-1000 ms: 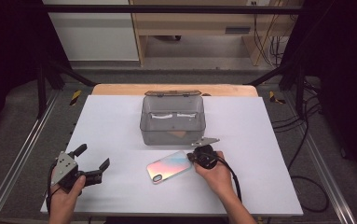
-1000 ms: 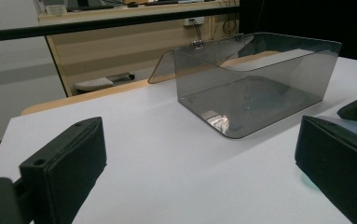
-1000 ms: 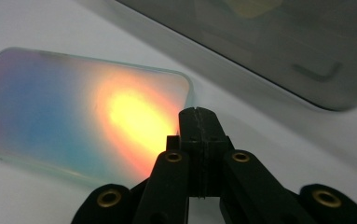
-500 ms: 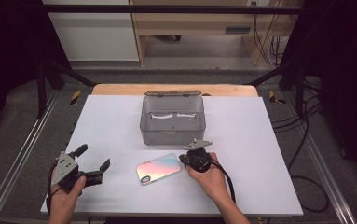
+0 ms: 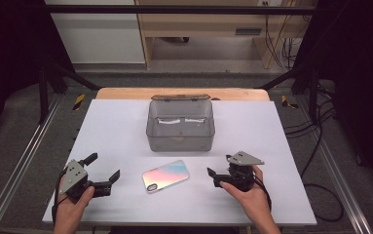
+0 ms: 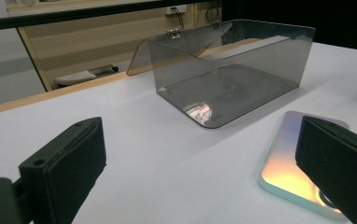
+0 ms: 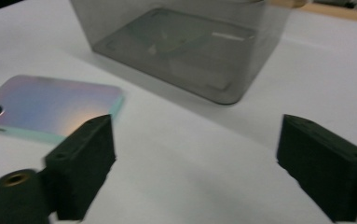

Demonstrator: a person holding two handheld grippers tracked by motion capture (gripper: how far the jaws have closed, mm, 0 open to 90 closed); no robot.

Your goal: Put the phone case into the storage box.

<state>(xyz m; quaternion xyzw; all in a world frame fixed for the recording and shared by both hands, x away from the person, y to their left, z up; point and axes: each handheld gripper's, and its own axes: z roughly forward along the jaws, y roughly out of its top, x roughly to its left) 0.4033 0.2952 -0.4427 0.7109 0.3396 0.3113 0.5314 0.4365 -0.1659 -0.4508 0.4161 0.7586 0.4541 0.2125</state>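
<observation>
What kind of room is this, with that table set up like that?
Probably a lab or workshop bench rigged for recording. A white table sits inside a dark metal frame, loose cables trail over the floor, and a person's hands hold a left claw and a right claw.

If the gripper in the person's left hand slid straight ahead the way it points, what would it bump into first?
Probably the phone case: the left gripper points across the table toward it, jaws open. Depth is hard to judge.
</observation>
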